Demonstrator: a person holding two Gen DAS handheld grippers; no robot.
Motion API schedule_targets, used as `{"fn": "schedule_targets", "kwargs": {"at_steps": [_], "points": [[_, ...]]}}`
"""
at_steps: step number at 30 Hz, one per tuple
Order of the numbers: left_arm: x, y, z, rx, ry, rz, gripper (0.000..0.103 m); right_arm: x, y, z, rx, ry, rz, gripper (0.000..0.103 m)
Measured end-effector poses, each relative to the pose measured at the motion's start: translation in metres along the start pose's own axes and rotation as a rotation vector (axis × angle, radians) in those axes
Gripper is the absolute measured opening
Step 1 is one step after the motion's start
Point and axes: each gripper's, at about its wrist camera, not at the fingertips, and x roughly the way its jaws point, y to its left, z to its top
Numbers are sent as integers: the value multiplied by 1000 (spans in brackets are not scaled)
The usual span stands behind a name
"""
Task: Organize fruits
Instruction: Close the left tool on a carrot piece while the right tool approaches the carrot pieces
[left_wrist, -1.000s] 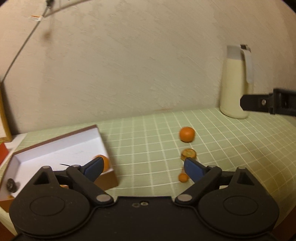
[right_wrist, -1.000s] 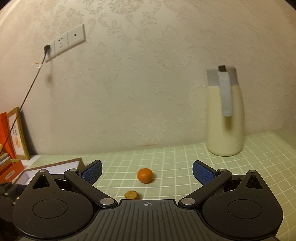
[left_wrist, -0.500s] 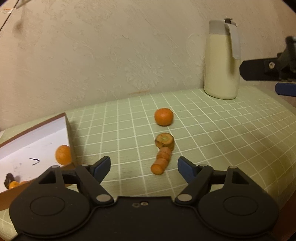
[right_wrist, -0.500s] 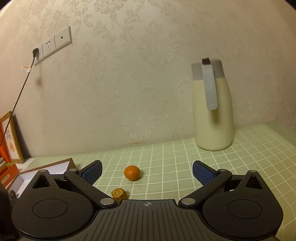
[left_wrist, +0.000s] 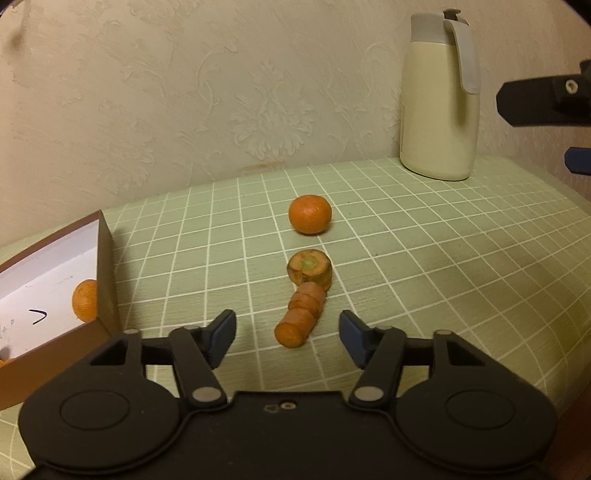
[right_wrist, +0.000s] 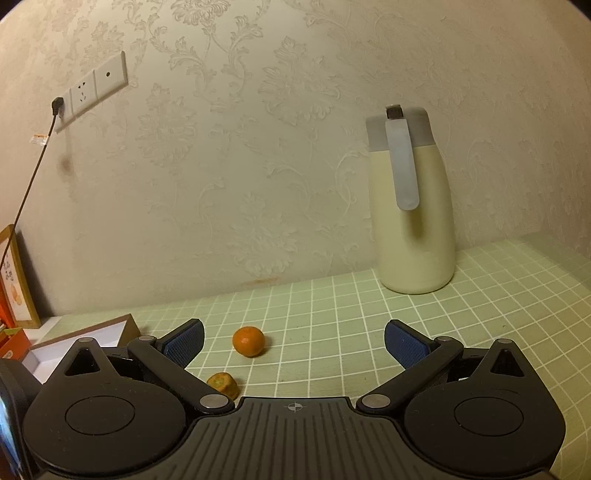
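Three orange things lie in a row straight ahead of the left claw (left_wrist: 287, 334), whose jaws stand released and wide with nothing between them. Nearest, just beyond the gap between its fingertips, is a carrot piece (left_wrist: 301, 320) cut into slices that stay pressed together; touching its far end sits a carrot stub (left_wrist: 310, 267) with its greenish cut face up; farther out, apart from both, rests a whole mandarin (left_wrist: 309, 214). Off to the claw's left stands an open box (left_wrist: 105, 273) with another mandarin (left_wrist: 85, 300) already inside. All of it rests on the green checked counter (left_wrist: 424, 258), with a cream jug (left_wrist: 437, 99) far ahead to the right against the wall.

The right claw (right_wrist: 293, 343) hangs released too, holding nothing, well back from the fruit, which lies ahead and left of it.

The mandarin looks light, round and soft-skinned, likely to roll if nudged, so I would close gently across its widest middle from either side. The sliced carrot seems firm but may fall apart into separate slices; gripping along its length, squeezing the ends together, would probably keep it whole. The stub looks stiff, short and easy to pinch across its sides.
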Motion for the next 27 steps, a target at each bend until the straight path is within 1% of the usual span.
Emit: {"fn": "schedule_targets", "kwargs": {"at_steps": [2, 4, 5, 8, 11, 17, 25, 27], "points": [[3, -1, -1, -3, 6, -6, 40, 1, -1, 0, 1, 2, 1, 103], [5, -2, -1, -3, 11, -1, 39, 3, -2, 0, 5, 7, 1, 103], [7, -2, -2, -3, 15, 1, 36, 3, -2, -1, 7, 9, 0, 103], [11, -2, -4, -8, 31, -9, 25, 5, -1, -1, 9, 13, 1, 103], [13, -4, -5, -3, 31, -16, 18, 7, 0, -2, 10, 22, 4, 103], [12, -5, -6, 8, 26, -9, 13, 14, 7, -5, 8, 42, 12, 103], [8, 4, -8, -6, 33, 16, 13, 19, 19, -9, -9, 54, 29, 103], [8, 3, -9, 6, 34, 25, 15, 19, 21, -10, -12, 57, 33, 103]]}}
